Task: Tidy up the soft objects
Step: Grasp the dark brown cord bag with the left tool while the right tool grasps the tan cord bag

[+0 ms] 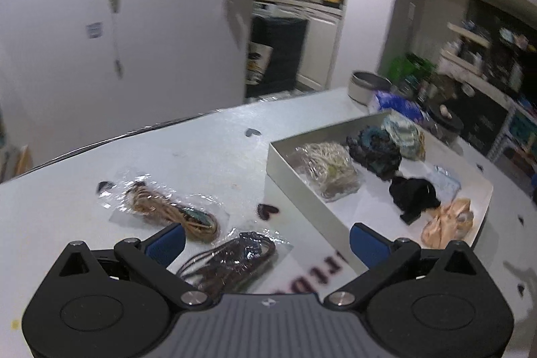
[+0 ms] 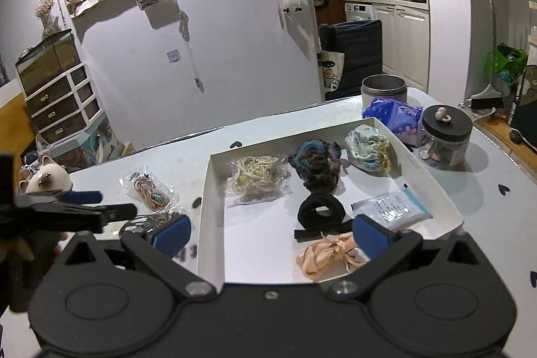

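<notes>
A white shallow box sits on the pale table. It holds a bag of cream cords, a dark blue scrunchie, a light blue scrunchie, a black scrunchie, a peach ribbon and a clear packet. My right gripper is open over the box's near edge, empty. Left of the box, two bagged items lie on the table: tan cords and dark beaded cords. My left gripper hangs open just above the dark cords, touching nothing.
Behind the box stand a metal tin, a blue tissue pack and a black-lidded glass jar. A cat figurine sits at the table's left end. A wall rises beyond the far table edge.
</notes>
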A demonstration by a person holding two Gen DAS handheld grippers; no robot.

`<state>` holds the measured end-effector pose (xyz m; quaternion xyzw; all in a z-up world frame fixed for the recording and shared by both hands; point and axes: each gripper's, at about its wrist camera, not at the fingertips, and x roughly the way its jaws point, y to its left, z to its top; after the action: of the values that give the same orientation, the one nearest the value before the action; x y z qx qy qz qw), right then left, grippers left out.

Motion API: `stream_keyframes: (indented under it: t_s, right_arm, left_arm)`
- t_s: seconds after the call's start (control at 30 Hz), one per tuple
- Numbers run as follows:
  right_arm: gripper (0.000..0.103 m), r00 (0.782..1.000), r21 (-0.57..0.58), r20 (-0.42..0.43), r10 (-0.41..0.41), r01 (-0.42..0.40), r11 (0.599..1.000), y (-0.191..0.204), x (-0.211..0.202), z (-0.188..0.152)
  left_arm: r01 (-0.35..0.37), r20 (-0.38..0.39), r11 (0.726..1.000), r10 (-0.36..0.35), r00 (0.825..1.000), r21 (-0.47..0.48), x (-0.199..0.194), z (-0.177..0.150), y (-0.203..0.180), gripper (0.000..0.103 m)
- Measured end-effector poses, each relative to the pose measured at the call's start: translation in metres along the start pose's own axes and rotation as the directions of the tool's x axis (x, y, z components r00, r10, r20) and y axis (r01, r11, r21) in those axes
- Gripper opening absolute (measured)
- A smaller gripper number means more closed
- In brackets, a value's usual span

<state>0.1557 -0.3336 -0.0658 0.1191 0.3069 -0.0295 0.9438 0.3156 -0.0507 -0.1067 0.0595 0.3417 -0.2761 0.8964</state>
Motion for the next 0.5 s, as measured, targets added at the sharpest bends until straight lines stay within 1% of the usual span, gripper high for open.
stream_keyframes:
  t_s: [0.13,0.2,0.27,0.3,0.33,0.37,0.43,0.5]
  right_arm:
    - [0.103,1.000,0.009,0.004,-0.031,0.031,0.999,0.005,-0.005,-0.002]
    - [0.103,0.999,0.010,0.008,-0.039,0.039,0.999,0.007,-0.008,-0.004]
    - [0.103,0.999,0.004,0.006,-0.048,0.048,0.999,0.010,-0.010,-0.006]
    - [0.103,0.999,0.001,0.003,-0.052,0.052,0.999,0.012,-0.011,-0.007]
    - [0.103,0.998,0.000,-0.001,-0.055,0.055,0.998,0.014,-0.012,-0.008]
    - [0.103,0.998,0.000,-0.004,-0.058,0.058,0.998,0.015,-0.012,-0.008]
    - [0.103,0.998,-0.002,-0.008,-0.062,0.062,0.998,0.018,-0.012,-0.009]
    - [0.103,0.998,-0.006,-0.010,-0.061,0.061,0.998,0.021,-0.010,-0.009]
  left_arm:
    - [0.076,-0.064,0.995,-0.073,0.995,0.057,0.030,-0.001,0.016,0.102]
    - [0.095,-0.107,0.994,-0.088,0.990,0.060,0.045,-0.002,0.024,0.102]
    - [0.096,-0.136,0.994,-0.087,0.987,0.059,0.061,-0.005,0.031,0.102]
    - [0.095,-0.149,0.994,-0.086,0.985,0.059,0.066,-0.006,0.035,0.100]
    - [0.093,-0.170,0.994,-0.082,0.982,0.057,0.073,-0.009,0.039,0.094]
    - [0.090,-0.189,0.994,-0.078,0.979,0.055,0.078,-0.011,0.042,0.091]
    - [0.081,-0.222,0.996,-0.069,0.973,0.046,0.085,-0.016,0.046,0.082]
    - [0.091,-0.231,0.995,-0.077,0.970,0.049,0.082,-0.022,0.045,0.078]
